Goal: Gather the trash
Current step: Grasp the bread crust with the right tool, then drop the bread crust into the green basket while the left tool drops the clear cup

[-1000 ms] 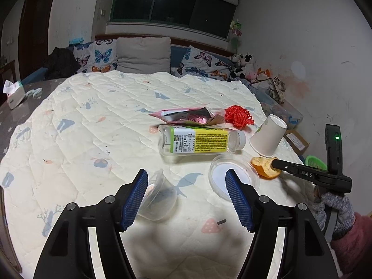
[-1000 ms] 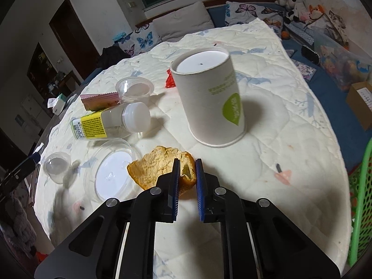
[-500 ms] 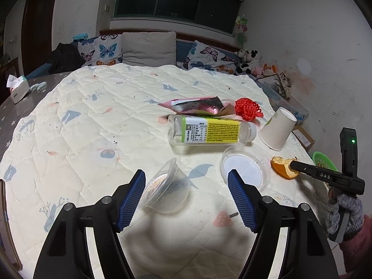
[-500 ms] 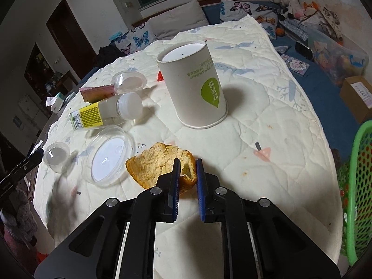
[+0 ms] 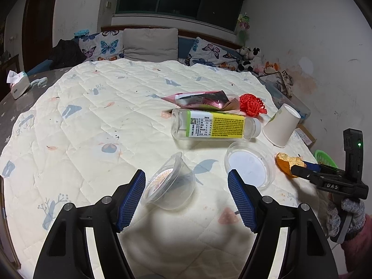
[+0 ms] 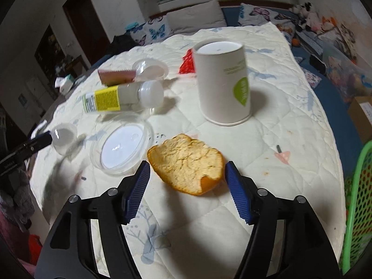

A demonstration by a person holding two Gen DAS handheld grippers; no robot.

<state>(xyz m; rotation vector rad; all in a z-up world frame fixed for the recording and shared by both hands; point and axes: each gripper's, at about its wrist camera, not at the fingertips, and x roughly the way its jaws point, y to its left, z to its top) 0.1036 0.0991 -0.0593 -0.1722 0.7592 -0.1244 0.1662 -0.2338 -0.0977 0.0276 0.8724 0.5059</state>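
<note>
Right gripper [image 6: 186,186]: jaws spread, flanking curled, pithy orange peel [image 6: 187,164]. Left gripper [image 5: 186,200]: jaws spread; tipped clear plastic cup [image 5: 171,187] between; ribbed lid [image 5: 250,167] beyond right jaw.

Green basket [image 6: 359,200] — cut off right

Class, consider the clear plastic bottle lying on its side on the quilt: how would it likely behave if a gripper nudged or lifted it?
The bottle looks empty, so probably light. Round and on its side, it may roll when nudged. Smooth plastic could slip between pads.
</note>
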